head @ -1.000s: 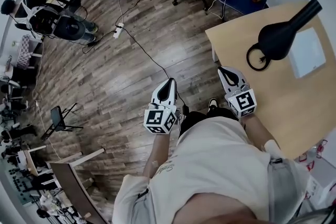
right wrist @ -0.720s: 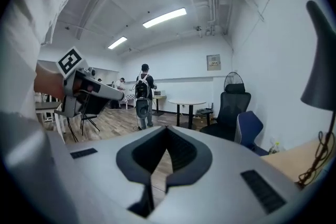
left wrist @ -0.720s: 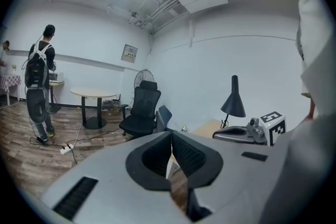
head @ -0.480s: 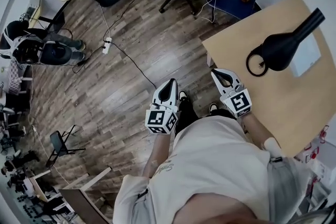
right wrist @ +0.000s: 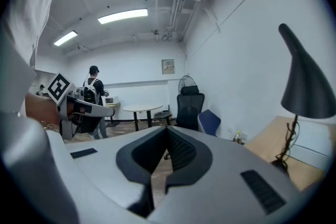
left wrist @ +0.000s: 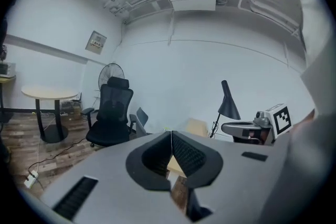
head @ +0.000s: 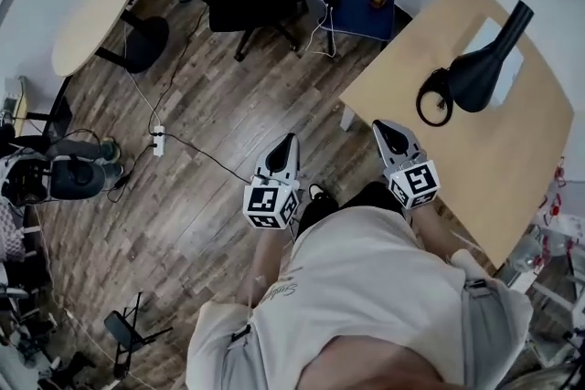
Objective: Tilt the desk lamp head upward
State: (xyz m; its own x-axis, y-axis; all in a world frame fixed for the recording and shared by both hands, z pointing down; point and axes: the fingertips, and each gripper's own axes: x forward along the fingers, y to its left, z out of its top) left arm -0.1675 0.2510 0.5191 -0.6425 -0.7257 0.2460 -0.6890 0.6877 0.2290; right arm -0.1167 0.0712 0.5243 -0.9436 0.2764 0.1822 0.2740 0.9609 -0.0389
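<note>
Head view: desk lamp stands on the wooden desk, upper right. My left gripper hangs over the floor at centre, and my right gripper is at the desk's near edge. Left gripper view: my jaws are pressed together, with the desk lamp right of centre. Right gripper view: my jaws are clenched on nothing, with the desk lamp at the right edge.

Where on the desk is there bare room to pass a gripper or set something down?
The desk is bare between the lamp base and its near edge, beside the right gripper. The far part is crowded: lamp head over a white sheet.
</note>
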